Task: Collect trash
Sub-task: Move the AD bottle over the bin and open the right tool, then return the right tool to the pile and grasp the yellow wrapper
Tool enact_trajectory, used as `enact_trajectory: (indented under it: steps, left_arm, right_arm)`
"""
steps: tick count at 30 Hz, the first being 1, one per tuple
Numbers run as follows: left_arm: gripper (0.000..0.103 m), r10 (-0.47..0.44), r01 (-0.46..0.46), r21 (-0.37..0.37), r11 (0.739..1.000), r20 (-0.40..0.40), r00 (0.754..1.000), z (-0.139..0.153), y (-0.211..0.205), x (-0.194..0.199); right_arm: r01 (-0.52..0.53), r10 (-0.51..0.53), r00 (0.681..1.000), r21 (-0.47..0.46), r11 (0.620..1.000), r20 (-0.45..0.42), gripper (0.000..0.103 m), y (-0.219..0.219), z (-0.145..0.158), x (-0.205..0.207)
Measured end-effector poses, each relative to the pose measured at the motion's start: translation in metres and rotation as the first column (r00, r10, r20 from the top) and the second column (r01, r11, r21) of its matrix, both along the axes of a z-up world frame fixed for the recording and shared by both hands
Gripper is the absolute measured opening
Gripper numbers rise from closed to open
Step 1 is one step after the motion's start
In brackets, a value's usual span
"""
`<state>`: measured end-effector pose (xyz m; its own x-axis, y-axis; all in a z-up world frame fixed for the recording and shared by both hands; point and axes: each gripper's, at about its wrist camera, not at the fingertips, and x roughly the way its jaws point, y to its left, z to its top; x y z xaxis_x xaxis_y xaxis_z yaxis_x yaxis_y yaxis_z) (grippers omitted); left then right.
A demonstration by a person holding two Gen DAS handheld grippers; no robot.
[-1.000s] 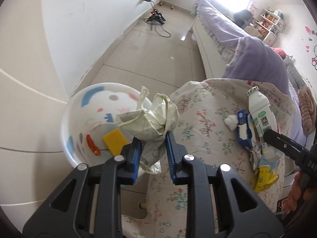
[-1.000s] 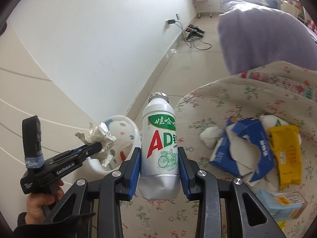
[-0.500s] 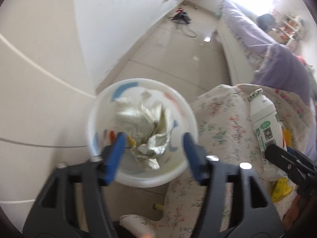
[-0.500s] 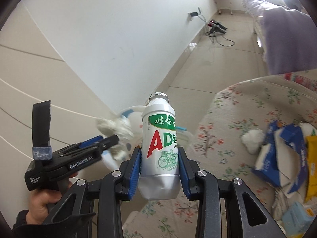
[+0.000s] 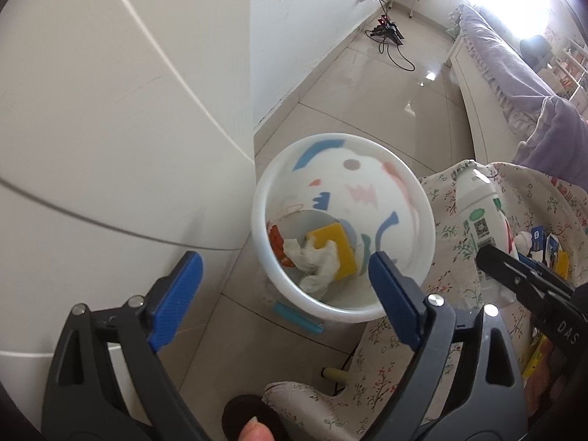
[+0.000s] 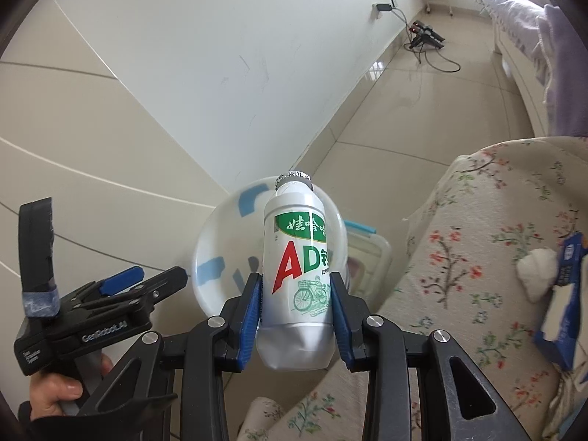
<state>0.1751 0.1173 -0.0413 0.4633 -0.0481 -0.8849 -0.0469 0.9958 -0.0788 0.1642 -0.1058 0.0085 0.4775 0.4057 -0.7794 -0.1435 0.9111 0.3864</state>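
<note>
Over the bin (image 5: 343,316): left gripper (image 5: 283,275) spread, jaws just opening, nothing between; paper wad (image 5: 312,261) lies inside. Right gripper (image 6: 296,307) pinches bottle (image 6: 299,257) upright near rim, likely next in.

White bin (image 5: 367,169) w/ pastel shapes; floral cloth (image 6: 477,257); white bottle (image 6: 294,257).

Crumpled paper (image 5: 316,262) in bin (image 5: 264,257); upright white bottle (image 6: 297,272)

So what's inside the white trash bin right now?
The white trash bin holds a crumpled paper wad, a yellow packet partly beneath it and an orange scrap. Anything under those, or behind the near rim, is hidden.
</note>
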Motion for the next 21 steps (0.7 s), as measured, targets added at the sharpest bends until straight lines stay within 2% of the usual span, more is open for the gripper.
enact_trajectory:
  steps: [7, 8, 9, 11, 21]
  left_arm:
    - [0.092, 0.003, -0.003, 0.01, 1.0, -0.004, 1.0, 0.0, 0.004, 0.0]
    - [0.092, 0.003, -0.003, 0.013, 1.0, -0.005, 1.0, -0.001, 0.004, 0.001]
    - [0.092, 0.003, -0.003, 0.014, 1.0, -0.007, 1.0, -0.001, 0.005, 0.001]
    - [0.092, 0.004, -0.004, 0.011, 1.0, -0.007, 1.0, 0.0, 0.006, 0.002]
    - [0.093, 0.002, -0.002, 0.002, 1.0, 0.005, 1.0, 0.002, 0.007, -0.001]
  right_arm:
    - [-0.044, 0.043, 0.999, 0.051, 0.998, 0.008, 0.037, 0.01, -0.016, 0.015]
    - [-0.043, 0.042, 0.999, 0.057, 0.997, 0.014, 0.041, 0.011, -0.016, 0.015]
    - [-0.032, 0.032, 0.999, 0.058, 0.998, 0.009, 0.06, 0.011, -0.017, 0.016]
    - [-0.004, 0.003, 1.0, 0.073, 0.997, 0.011, 0.076, 0.009, -0.013, 0.017]
    - [0.04, -0.041, 0.998, 0.03, 0.999, 0.039, 0.076, -0.009, 0.002, 0.004]
